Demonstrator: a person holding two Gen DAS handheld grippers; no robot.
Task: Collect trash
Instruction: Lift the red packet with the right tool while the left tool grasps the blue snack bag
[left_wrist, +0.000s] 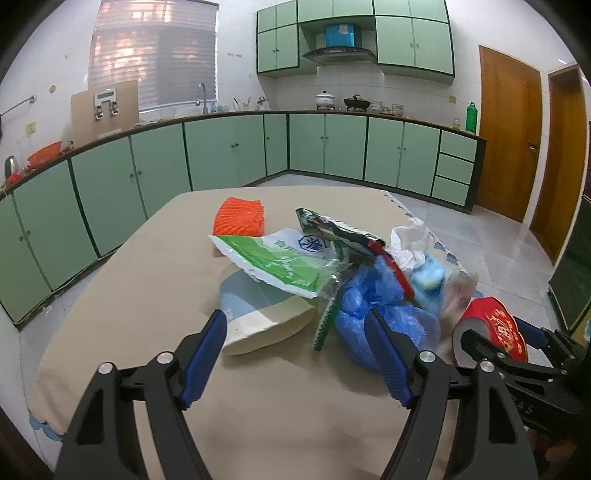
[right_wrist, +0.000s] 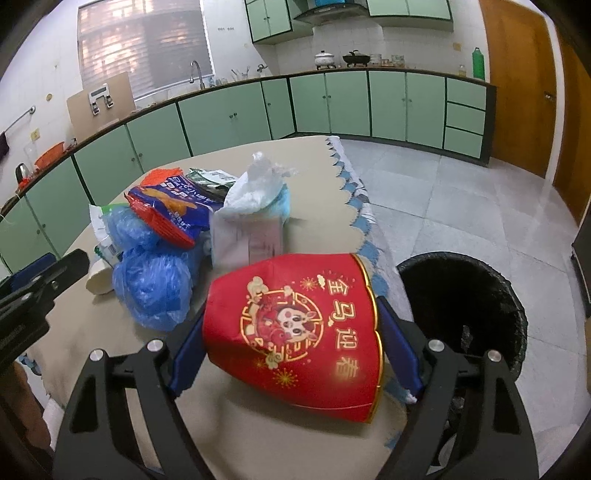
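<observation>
A pile of trash lies on the beige-covered table (left_wrist: 147, 280): an orange foam net (left_wrist: 240, 219), a green-white bag (left_wrist: 273, 258), a paper cup (left_wrist: 258, 317), crumpled blue plastic (left_wrist: 373, 306) and a dark snack wrapper (left_wrist: 332, 229). My left gripper (left_wrist: 299, 354) is open and empty, just short of the cup and blue plastic. My right gripper (right_wrist: 295, 350) is shut on a red paper bucket (right_wrist: 299, 332) with gold print, held above the table's right edge; the bucket also shows in the left wrist view (left_wrist: 495, 328). A black-lined bin (right_wrist: 465, 306) stands on the floor to the right.
A blue-red chip bag (right_wrist: 173, 210), a clear plastic bag (right_wrist: 258, 184) and a grey parcel bag (right_wrist: 247, 240) sit in the pile. The left gripper (right_wrist: 40, 291) shows at the left edge of the right wrist view. Green cabinets (left_wrist: 236, 151) line the walls; wooden doors (left_wrist: 509, 136) are at right.
</observation>
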